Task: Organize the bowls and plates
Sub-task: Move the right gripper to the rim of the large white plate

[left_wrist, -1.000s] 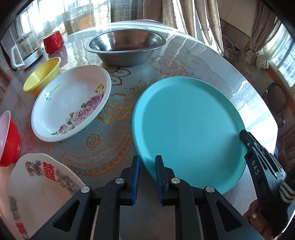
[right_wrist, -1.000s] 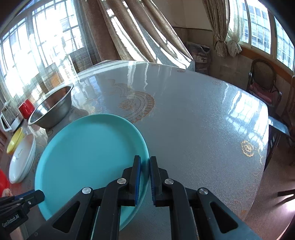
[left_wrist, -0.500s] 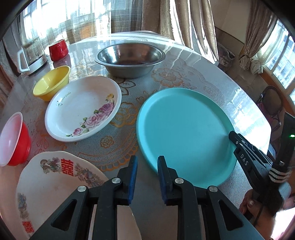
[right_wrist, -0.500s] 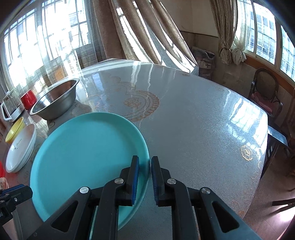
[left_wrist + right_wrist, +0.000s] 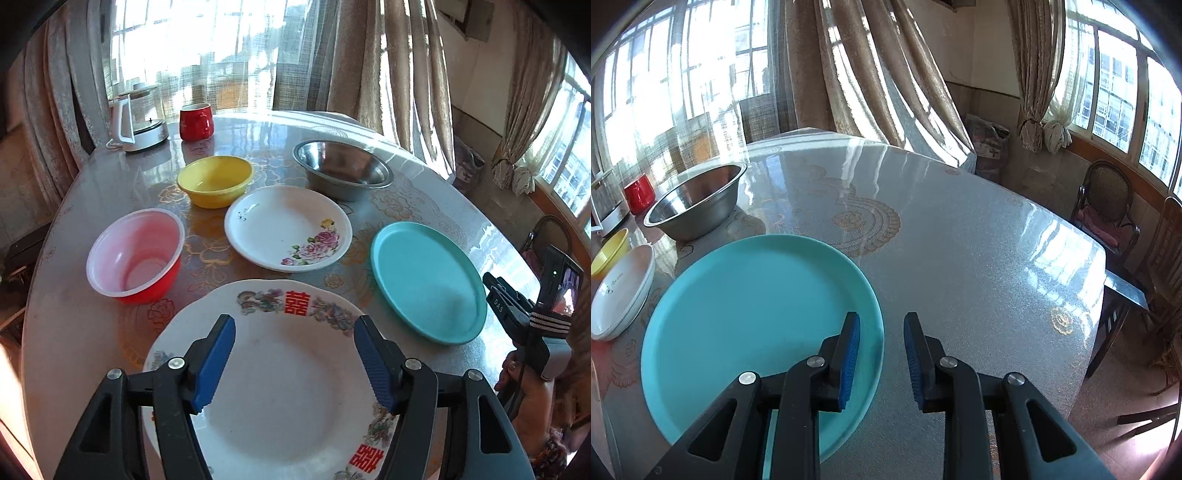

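My left gripper [image 5: 294,332] hangs above a white plate with red characters [image 5: 288,398], its jaws opening wide, nothing between them. Beyond it lie a floral white plate [image 5: 288,227], a red bowl [image 5: 136,254], a yellow bowl [image 5: 214,181] and a steel bowl [image 5: 341,170]. The teal plate [image 5: 746,314] lies flat on the table. My right gripper [image 5: 882,321] straddles its near right rim with jaws opening, the pads clear of the rim. The left wrist view shows the teal plate [image 5: 424,280] with the right gripper [image 5: 495,286] at its right edge.
A red cup [image 5: 195,116] and a glass kettle [image 5: 138,118] stand at the table's far left edge. The round table [image 5: 960,240] has bare cloth right of the teal plate. Chairs [image 5: 1104,206] stand past its right side. A person's hand [image 5: 517,376] holds the right gripper.
Both grippers were closed at the teal plate's rim and have opened. The left one has pulled back and left to above the character plate. The right one has stayed in place.
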A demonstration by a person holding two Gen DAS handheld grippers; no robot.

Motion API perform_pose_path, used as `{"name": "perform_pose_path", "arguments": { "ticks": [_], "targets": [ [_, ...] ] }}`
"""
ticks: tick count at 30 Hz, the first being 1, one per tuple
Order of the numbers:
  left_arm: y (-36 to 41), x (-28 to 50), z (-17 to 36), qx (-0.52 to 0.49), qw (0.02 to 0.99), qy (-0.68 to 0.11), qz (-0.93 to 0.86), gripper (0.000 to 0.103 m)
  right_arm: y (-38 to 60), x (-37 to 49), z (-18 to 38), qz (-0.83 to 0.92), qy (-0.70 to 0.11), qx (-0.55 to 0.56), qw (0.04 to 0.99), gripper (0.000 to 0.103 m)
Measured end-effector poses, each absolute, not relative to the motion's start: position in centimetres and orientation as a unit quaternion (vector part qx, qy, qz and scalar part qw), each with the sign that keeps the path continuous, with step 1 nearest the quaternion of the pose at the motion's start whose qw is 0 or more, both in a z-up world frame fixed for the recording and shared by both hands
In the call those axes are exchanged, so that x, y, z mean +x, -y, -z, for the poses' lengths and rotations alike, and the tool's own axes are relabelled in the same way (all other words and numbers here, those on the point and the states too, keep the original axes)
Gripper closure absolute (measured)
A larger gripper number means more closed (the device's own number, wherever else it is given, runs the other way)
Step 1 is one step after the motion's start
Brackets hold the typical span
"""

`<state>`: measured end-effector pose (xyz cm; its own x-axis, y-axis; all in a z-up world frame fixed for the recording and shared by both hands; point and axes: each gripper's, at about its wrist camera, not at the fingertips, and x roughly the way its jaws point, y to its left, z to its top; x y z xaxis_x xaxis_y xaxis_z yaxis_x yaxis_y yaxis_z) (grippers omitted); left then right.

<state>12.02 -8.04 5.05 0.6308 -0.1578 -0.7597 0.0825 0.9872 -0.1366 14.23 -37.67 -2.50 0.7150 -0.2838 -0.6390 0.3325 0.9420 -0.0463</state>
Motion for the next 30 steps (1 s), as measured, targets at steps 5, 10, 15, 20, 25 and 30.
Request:
{"name": "perform_pose_path", "arguments": {
  "ticks": [5, 10, 15, 20, 25, 30],
  "targets": [
    [3.9, 10.9, -4.6, -0.066, 0.905, -0.42, 0.03, 0.028, 36.1, 13.5, 1.6, 0.161, -0.305, 0.001, 0.939, 0.079],
    [0.9, 10.2, -3.5, -0.068, 0.902, -0.426, 0.001, 0.023, 35.0, 13.6, 2.0, 0.141, -0.33, 0.004, 0.934, 0.078],
    [-1.2, 9.7, -1.8, -0.066, 0.896, -0.439, -0.02, 0.02, 32.7, 11.7, 0.6, 0.094, -0.33, 0.025, 0.939, 0.07],
    [-2.5, 9.1, -0.6, -0.08, 0.891, -0.446, -0.017, 0.02, 29.5, 9.6, -1.1, 0.024, -0.324, 0.056, 0.944, 0.062],
    [-2.8, 8.7, 0.2, -0.091, 0.888, -0.451, -0.004, 0.02, 26.6, 8.8, -1.0, -0.029, -0.342, 0.076, 0.936, 0.061],
    [-2.8, 8.4, 0.5, -0.108, 0.885, -0.452, 0.021, 0.021, 24.7, 8.6, 0.0, -0.061, -0.364, 0.095, 0.925, 0.061]
  ]
}}
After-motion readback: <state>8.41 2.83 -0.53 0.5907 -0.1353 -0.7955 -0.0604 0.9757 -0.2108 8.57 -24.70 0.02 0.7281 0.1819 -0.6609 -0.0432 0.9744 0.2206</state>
